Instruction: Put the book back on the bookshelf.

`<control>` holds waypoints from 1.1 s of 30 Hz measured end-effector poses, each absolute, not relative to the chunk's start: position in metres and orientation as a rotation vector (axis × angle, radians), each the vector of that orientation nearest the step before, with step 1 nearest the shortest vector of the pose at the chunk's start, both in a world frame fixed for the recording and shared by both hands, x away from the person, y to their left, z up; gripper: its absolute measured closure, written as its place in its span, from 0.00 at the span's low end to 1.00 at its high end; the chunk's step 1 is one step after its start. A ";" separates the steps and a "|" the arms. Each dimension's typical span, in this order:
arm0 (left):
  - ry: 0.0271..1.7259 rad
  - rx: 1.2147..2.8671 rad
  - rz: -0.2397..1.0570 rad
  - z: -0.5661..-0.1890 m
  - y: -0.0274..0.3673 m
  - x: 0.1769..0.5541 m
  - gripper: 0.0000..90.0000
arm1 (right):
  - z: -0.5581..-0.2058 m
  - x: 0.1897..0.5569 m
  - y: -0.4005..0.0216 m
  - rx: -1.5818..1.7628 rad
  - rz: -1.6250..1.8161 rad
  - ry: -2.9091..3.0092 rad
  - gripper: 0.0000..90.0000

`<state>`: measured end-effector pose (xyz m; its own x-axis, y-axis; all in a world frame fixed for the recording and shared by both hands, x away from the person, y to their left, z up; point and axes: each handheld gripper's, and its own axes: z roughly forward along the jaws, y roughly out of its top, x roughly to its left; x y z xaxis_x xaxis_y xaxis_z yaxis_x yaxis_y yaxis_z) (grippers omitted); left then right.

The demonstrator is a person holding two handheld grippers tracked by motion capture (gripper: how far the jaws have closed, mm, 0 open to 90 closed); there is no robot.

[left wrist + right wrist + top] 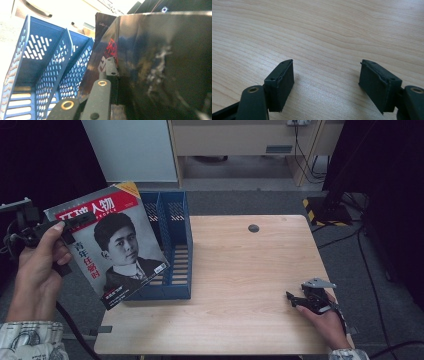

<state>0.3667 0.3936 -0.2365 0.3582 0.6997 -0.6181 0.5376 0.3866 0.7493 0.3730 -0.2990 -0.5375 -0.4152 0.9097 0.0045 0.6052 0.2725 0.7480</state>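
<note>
Magazine (116, 245) is clamped at its top edge in the left hand-held gripper (75, 222), hanging tilted beside the blue file rack (175, 245); right hand-held gripper (300, 299) rests released on the counter (240, 270).

Left arm raised with its jaws clamped; right hand resting low with its jaws apart.

The left hand (37, 265) is lifted at the left edge of the high view, fingers wrapped round the left gripper (75, 222), whose jaws are pressed together on a thin edge and point to the right. A patterned sleeve (30, 340) covers that forearm. The right hand (327, 320) lies low near the bottom right, holding the right gripper (327, 75) with jaws spread wide and nothing between them, aimed left.
</note>
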 end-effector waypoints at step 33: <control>1.274 1.269 0.172 -0.239 0.433 0.360 0.96 | -0.537 0.373 -0.299 1.363 0.956 2.124 0.31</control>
<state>0.3598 0.4331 -0.2395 0.3751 0.7039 -0.6031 0.5184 0.3801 0.7660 0.3734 -0.2989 -0.5375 -0.4182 0.9084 0.0033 0.6049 0.2758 0.7470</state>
